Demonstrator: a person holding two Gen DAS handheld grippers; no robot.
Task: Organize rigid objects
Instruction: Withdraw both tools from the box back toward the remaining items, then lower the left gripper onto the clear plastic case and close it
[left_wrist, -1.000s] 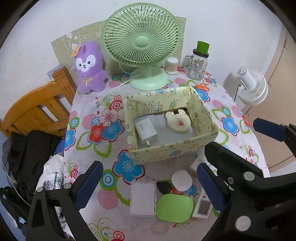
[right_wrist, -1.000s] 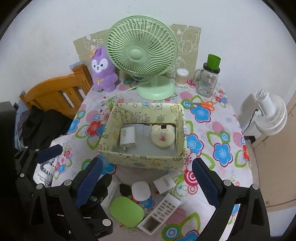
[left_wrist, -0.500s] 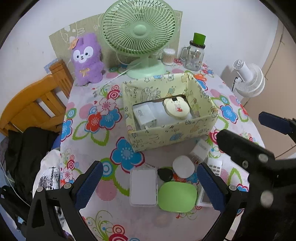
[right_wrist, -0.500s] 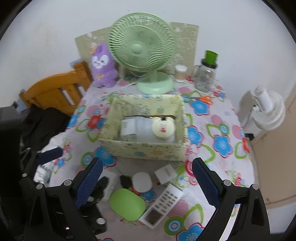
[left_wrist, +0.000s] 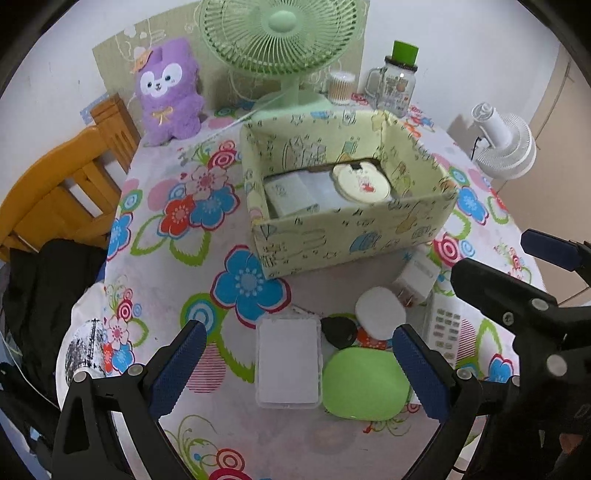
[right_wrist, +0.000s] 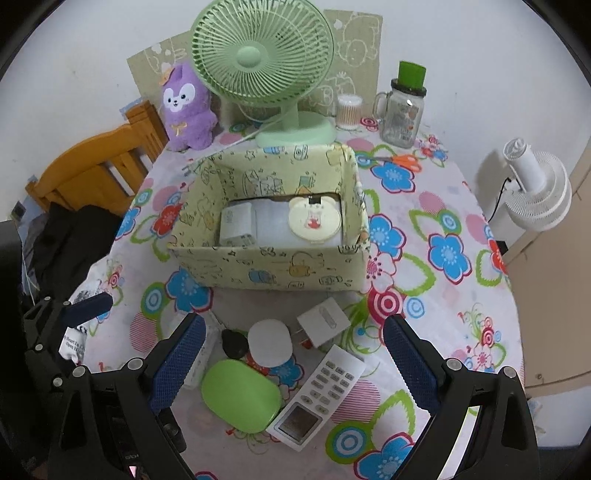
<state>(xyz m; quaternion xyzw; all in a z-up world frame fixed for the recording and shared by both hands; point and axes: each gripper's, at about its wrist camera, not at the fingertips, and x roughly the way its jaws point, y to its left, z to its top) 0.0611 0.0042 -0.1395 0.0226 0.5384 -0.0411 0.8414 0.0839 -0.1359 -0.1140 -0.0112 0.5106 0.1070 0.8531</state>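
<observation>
We count two white plug chargers (right_wrist: 324, 322) (right_wrist: 238, 225), two fans (right_wrist: 264, 66) (right_wrist: 537, 188), one yellow patterned box (right_wrist: 273, 266), and in front of it one white remote (right_wrist: 321, 397).

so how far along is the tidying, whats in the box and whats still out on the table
Done: a white charger and a round cream bear case lie in the yellow box.

In hand: nothing; the left gripper and right gripper are both open above the pile.

Left on the table: a clear case, green case, white puck, black item, white adapter and remote.
</observation>
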